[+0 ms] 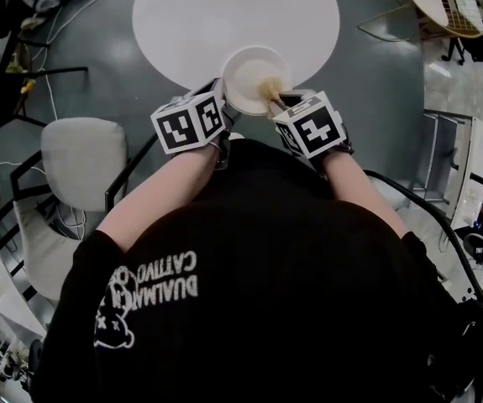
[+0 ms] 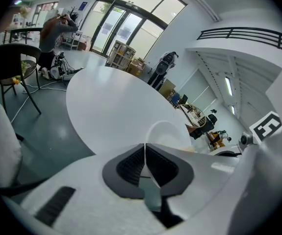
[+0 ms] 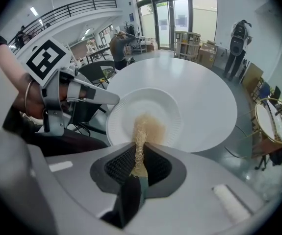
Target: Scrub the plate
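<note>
Currently: the scrub step looks under way, judging by the scrubber lying on the plate.
Plate: white paper plate (image 1: 249, 70) sits at the near edge of the round white table (image 1: 224, 7). Its near side reaches past the edge towards the person.
Left gripper: the left gripper (image 2: 145, 150) has its jaws pinched on the plate's thin rim, on the left side. This is probably an anchor, so that the light plate neither slides nor spins under rubbing.
Right gripper: the right gripper (image 3: 140, 151) has its jaws clamped on the narrow tail of a tan fibrous scrubber (image 3: 149, 125). It points steeply down, which puts the bushy end in the plate's well.
Contact: the bushy end rests near the plate's middle, apparently touching.
Spacing: the grippers flank the plate, leaving its well free for strokes.
Risk: hard rubbing may buckle the pinched rim.
</note>
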The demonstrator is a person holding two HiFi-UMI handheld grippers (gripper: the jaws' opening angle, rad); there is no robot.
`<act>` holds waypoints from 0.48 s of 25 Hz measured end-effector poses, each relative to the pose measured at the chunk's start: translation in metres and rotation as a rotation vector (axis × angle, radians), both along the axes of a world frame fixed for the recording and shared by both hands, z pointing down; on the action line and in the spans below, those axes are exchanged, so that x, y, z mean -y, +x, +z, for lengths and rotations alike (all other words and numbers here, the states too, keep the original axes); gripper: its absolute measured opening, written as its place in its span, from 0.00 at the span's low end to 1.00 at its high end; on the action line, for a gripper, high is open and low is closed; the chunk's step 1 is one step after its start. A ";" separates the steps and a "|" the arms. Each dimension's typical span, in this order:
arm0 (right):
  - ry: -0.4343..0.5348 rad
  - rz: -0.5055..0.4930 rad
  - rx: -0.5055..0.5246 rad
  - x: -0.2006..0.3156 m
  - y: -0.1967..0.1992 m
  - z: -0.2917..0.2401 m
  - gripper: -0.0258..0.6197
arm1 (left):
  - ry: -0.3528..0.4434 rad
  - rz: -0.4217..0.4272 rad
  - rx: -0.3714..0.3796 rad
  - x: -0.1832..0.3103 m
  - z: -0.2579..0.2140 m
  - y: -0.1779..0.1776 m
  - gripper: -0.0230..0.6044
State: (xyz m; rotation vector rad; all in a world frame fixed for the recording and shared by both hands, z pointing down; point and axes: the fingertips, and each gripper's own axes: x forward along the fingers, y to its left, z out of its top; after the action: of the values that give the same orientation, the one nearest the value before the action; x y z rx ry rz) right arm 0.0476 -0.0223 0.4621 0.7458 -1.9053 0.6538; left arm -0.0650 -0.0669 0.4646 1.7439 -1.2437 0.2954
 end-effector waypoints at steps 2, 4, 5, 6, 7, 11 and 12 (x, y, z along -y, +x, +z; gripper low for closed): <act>0.008 0.013 -0.010 0.004 0.007 -0.001 0.13 | -0.003 -0.001 0.000 0.000 0.000 0.000 0.05; 0.019 0.026 -0.016 0.007 0.015 -0.002 0.13 | -0.010 -0.002 -0.006 -0.002 0.001 0.000 0.06; 0.024 0.035 -0.017 0.009 0.018 -0.002 0.13 | -0.016 -0.002 -0.009 -0.003 0.003 0.000 0.06; 0.028 0.046 -0.020 0.011 0.022 -0.003 0.13 | -0.021 -0.001 -0.013 -0.004 0.004 0.000 0.05; 0.032 0.058 -0.026 0.014 0.027 -0.003 0.13 | -0.026 -0.001 -0.015 -0.006 0.006 0.000 0.05; 0.051 0.098 -0.074 0.024 0.046 -0.003 0.13 | -0.024 -0.012 -0.021 -0.006 0.006 -0.002 0.05; 0.060 0.107 -0.078 0.026 0.049 -0.003 0.13 | -0.021 -0.015 -0.023 -0.005 0.006 -0.002 0.05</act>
State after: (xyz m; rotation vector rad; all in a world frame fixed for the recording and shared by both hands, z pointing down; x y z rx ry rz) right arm 0.0968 -0.0486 0.4587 0.9043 -1.8300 0.6267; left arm -0.0666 -0.0622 0.4709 1.7150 -1.2329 0.2778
